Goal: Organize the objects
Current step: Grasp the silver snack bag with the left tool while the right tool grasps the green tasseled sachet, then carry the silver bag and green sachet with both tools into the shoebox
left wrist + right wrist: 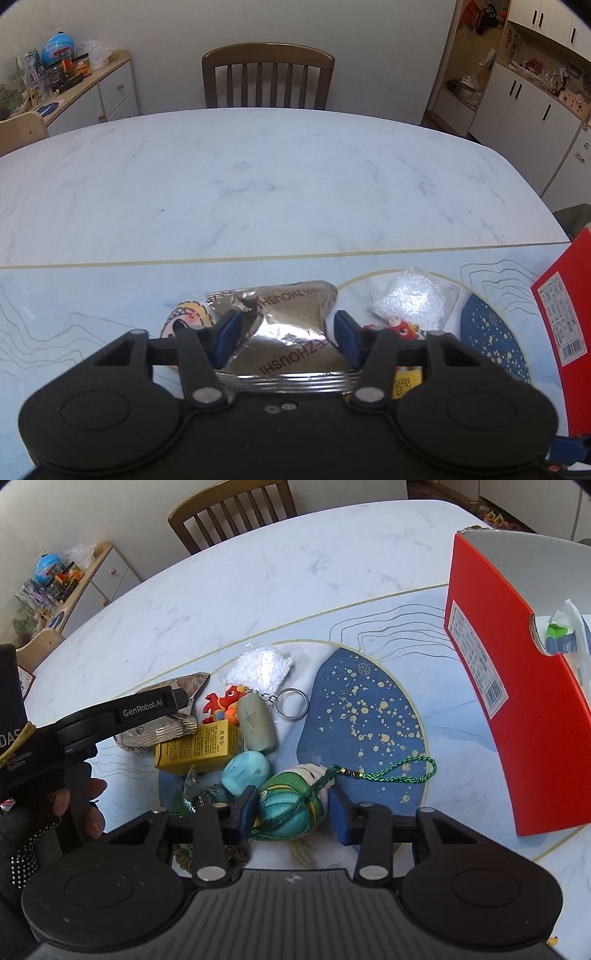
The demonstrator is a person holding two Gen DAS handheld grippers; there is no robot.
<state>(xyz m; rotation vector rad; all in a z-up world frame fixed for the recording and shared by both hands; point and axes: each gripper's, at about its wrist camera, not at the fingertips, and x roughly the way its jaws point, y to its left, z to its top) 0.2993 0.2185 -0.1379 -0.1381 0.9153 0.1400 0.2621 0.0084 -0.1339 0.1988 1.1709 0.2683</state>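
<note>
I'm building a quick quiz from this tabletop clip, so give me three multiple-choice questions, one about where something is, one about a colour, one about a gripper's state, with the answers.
1. Where does the silver foil packet lie?
A. between the left gripper's fingers
B. inside the box
C. on the chair

2. What colour is the outside of the open box?
A. blue
B. red
C. green

3. How does the right gripper stand?
A. shut on the keyring
B. out of view
C. open around the green netted pouch

Answers: 1 A, the packet sits between the blue pads in the left wrist view. 2 B, its walls are red. 3 C, the pads stand apart on either side of the pouch.
</note>
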